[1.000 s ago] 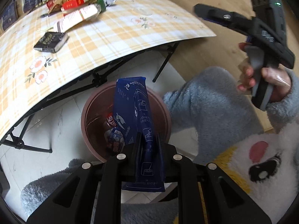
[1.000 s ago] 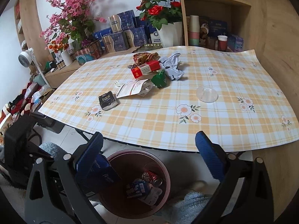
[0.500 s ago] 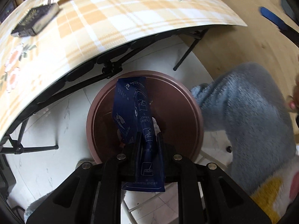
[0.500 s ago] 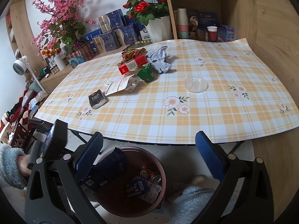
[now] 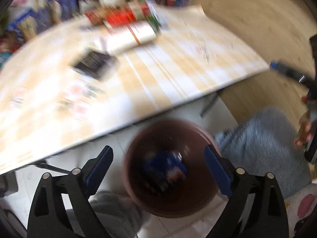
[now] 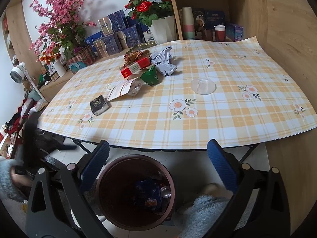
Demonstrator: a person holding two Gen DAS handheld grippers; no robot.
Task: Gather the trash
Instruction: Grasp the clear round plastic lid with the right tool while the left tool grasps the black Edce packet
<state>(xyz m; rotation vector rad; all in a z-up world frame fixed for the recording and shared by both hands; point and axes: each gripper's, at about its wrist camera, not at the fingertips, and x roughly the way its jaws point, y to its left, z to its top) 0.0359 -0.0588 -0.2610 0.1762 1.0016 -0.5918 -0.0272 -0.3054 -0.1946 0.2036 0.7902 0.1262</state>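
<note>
Now the blue packet lies in the bin

Left claw (image 5: pixel 158 168) is opening wide above the brown bin (image 5: pixel 138 138), nothing between its pads; the blurred blue packet (image 5: pixel 168 162) seems inside. Right claw (image 6: pixel 158 162) stands wide, empty.

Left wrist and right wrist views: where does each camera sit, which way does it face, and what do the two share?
Left wrist: on the left claw, tilted down over the brown bin beside the table; badly blurred. Its jaws are opening with nothing between them; a grey fleece leg and the right hand show.
Right wrist: on the right claw, facing across the table to the shelves, bin below; jaws open, a fleece sleeve at left.
Shared: bin, table, black packet.
</note>
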